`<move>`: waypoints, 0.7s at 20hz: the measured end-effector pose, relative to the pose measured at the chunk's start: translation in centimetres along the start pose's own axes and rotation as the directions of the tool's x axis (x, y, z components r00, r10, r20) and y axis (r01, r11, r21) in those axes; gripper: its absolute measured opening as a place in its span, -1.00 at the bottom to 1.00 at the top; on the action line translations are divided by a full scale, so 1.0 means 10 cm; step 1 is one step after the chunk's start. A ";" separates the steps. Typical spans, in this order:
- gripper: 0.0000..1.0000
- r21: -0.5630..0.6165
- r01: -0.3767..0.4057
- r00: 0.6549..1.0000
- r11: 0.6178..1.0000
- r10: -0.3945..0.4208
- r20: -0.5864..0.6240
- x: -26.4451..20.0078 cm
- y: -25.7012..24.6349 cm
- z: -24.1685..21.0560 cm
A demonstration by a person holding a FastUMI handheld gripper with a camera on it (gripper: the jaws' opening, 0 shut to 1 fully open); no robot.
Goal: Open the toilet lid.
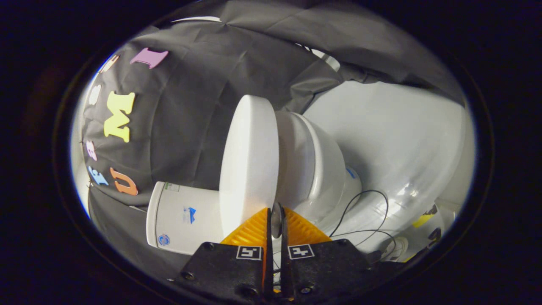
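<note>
**Lid gripped at its edge, lift under way**

Camera is rolled on its side, so the toilet reads sideways in my view. Largest to smallest:

- Floor (406,140): pale, glossy, takes up the right half of the frame. A thin black cable (372,212) loops across it at lower right.
- Toilet bowl (322,169): centre frame, right of the lid. Its inside is hidden from this angle, so I can't say what, if anything, is in it.
- Toilet lid (247,165): the big white disc at centre, just left of the bowl. It stands off the bowl along the edge nearest me, so I judge it partly raised, not fully open.
- Tank (182,218): white, lower left of the lid, against the cloth wall. Closed; contents not visible.
- Gripper (276,220): bottom centre, fingers nearly together and pinching the thin rim of the lid between them. Both fingers look to be pressing on it.

Step in hand, my read: mid-lift, grasp secured on the lid edge.

Next move calls for swinging the edge in an arc about the hinge toward the tank, not a straight pull. Thin rim and small pinch area mean slip risk, so I'd keep the squeeze steady and go slowly until the lid leans back.
</note>
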State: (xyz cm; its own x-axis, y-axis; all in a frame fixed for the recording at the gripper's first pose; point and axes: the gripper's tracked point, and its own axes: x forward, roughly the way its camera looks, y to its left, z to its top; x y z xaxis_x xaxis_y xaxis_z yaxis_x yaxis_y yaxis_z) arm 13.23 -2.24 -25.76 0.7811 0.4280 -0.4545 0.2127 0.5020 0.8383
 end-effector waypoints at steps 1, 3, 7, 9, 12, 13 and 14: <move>-0.80 -0.016 0.005 1.000 1.000 -0.004 0.009 -0.02 0.01 0.00; -0.80 -0.035 0.009 1.000 0.999 -0.009 0.021 -0.05 0.05 0.02; -0.80 -0.025 -0.008 0.999 1.000 0.009 0.033 -0.08 0.15 0.04; -0.80 -0.028 -0.007 0.999 1.000 0.008 0.042 -0.08 0.21 0.04; -0.80 -0.061 -0.021 0.998 0.998 0.024 0.054 -0.13 0.35 0.06; -0.80 -0.078 -0.027 0.998 0.997 0.032 0.057 -0.15 0.40 0.06; -0.81 -0.093 -0.032 0.997 0.995 0.038 0.063 -0.17 0.46 0.06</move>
State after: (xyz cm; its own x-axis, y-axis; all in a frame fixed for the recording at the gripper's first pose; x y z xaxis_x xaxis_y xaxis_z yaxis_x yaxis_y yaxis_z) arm 13.22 -1.14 -20.95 0.8243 0.3985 -0.4023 0.1318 0.5559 0.8207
